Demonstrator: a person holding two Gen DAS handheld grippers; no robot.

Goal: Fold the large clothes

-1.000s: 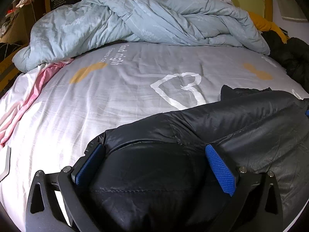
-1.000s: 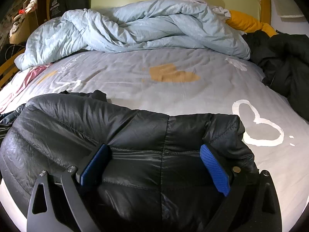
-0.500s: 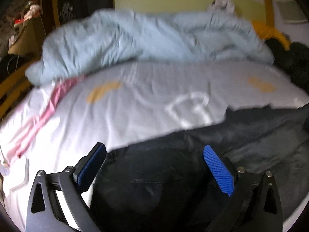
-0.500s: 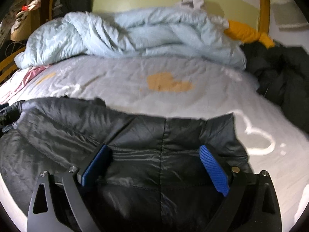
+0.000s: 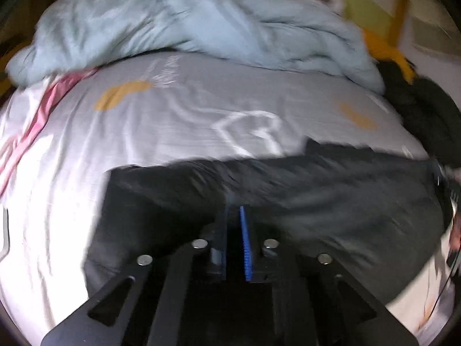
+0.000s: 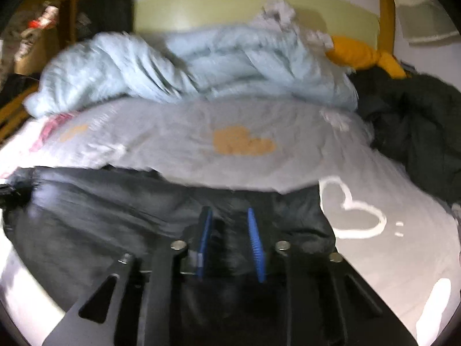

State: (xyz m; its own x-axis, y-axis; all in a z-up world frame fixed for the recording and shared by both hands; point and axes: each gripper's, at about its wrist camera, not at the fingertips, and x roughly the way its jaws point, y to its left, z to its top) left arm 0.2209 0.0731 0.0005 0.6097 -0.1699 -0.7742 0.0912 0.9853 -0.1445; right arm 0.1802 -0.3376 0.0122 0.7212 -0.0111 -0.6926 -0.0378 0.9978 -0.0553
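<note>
A black puffer jacket (image 5: 331, 196) lies across the near part of the bed, and it also fills the lower half of the right wrist view (image 6: 100, 210). My left gripper (image 5: 234, 209) is closing on the jacket's left part. Its blue pads are almost together, with a thin fold of black fabric pinched at the tips. My right gripper (image 6: 229, 212) is closing on the jacket's right end. A thicker bunch of the fabric sits squeezed between its pads. Both views are blurred by motion.
The grey bed sheet (image 5: 173, 121) with heart prints stretches beyond the jacket. A crumpled pale blue quilt (image 6: 201, 66) lies along the headboard. Dark clothes (image 6: 417, 132) are piled at the right, with an orange item (image 6: 357, 52) behind. A pink cloth (image 5: 43, 109) lies at the left.
Both grippers went from wide open over the jacket to closed on its fabric. Both have risen a little, and the jacket's near edge is pulled up and flatter.
</note>
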